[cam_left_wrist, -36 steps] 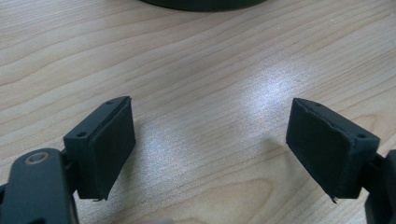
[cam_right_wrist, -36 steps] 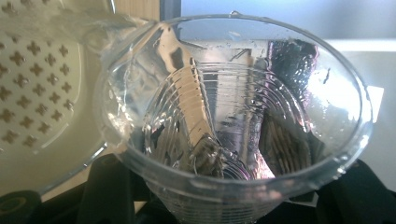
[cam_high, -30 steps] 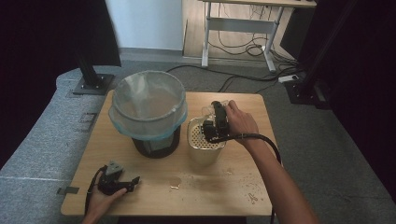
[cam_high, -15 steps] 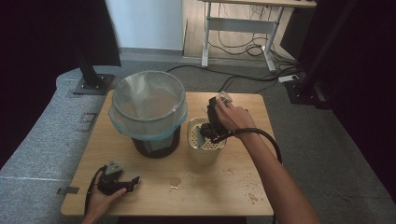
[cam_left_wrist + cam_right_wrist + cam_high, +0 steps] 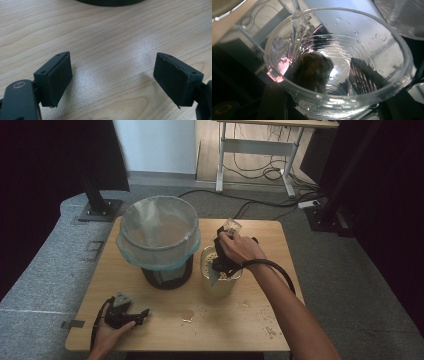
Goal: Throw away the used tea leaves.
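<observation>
High view: on the wooden desk (image 5: 165,325) a large bin lined with a clear bag (image 5: 158,238) stands at the far left, and just right of it a pale perforated container (image 5: 221,275). Over that container the right hand-held gripper (image 5: 226,240) holds a clear plastic cup (image 5: 232,225). A second ago the gripper sat upright over the container; half a second ago it began to lean; now the cup's mouth has swung up and toward the far side, away from the container. I judge the tipping finished, or nearly, and the cup on its way to being righted or carried off. The left hand-held gripper (image 5: 131,315) has stayed flat at the near left edge, unmoved.

Left gripper view: its jaws stand wide apart over bare wood, holding nothing; the bin's dark base (image 5: 110,2) edges the top.

Right gripper view: the cup (image 5: 337,62) sits clamped between the jaws, mouth toward the camera. It is wet with droplets, and a dark brownish lump (image 5: 312,71) lies at its bottom; what that is, I cannot tell.
</observation>
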Demonstrator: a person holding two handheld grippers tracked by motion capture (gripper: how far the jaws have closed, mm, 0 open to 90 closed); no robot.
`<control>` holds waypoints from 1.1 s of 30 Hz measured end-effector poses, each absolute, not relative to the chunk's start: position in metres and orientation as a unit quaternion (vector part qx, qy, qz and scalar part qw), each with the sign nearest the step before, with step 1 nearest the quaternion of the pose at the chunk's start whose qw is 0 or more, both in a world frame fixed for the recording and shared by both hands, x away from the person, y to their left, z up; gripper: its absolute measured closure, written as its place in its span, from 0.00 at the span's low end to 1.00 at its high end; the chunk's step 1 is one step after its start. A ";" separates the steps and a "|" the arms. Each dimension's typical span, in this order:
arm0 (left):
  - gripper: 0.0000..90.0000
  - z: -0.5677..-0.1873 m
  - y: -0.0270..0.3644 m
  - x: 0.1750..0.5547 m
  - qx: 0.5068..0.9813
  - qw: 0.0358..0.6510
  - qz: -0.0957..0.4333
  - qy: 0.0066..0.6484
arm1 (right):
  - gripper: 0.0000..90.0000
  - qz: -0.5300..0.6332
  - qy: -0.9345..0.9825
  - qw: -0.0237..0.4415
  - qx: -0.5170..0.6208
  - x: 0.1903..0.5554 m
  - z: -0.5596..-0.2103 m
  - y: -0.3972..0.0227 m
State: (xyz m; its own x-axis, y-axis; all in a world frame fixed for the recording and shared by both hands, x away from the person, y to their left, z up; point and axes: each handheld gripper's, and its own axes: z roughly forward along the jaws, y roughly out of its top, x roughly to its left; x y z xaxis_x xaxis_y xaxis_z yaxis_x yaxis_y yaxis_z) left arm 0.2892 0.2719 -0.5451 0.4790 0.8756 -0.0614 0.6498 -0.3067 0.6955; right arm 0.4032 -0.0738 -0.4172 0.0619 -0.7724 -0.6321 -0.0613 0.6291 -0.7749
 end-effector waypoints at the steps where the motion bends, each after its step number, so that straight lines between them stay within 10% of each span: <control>1: 0.17 -0.545 0.272 0.289 0.792 0.337 0.167 0.481 | 0.51 -0.289 0.623 0.643 -0.339 0.403 -0.418 -0.074; 19: 0.17 -0.545 0.273 0.288 0.792 0.338 0.167 0.481 | 0.51 -0.056 0.773 0.618 -0.133 0.399 -0.402 -0.066; 33: 0.17 -0.545 0.272 0.288 0.791 0.338 0.168 0.481 | 0.50 0.423 0.792 0.337 0.283 0.411 -0.374 -0.131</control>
